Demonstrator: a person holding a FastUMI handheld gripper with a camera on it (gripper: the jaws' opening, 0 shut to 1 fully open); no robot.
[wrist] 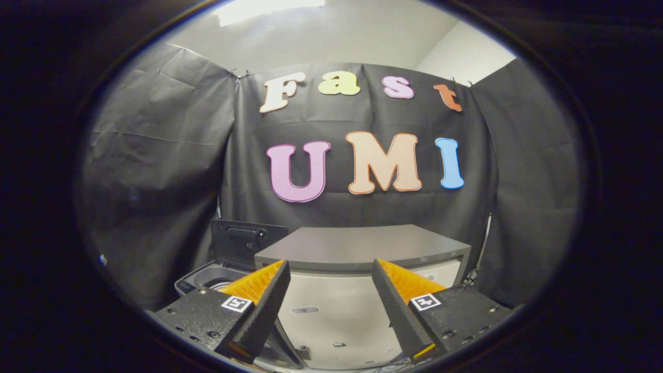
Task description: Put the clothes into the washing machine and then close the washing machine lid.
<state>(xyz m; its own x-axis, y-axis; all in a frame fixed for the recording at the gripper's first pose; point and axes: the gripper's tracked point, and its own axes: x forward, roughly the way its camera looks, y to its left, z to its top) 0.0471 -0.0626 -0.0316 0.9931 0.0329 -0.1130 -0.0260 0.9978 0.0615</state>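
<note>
My gripper (329, 269) is open, its two fingers spread wide with nothing between them. Beyond and between the fingers stands a pale cabinet-like unit (336, 311) with a grey flat top (362, 243). Left of it, partly hidden behind my left finger (259, 300), sits the washing machine (207, 277), a dark tub opening with its lid (246, 243) raised upright at the back. No clothes can be made out.
Black cloth walls (155, 171) close the booth at the back and on both sides. A thin cable (484, 243) hangs right of the grey-topped unit. Cables lie on the floor below the unit (388, 367).
</note>
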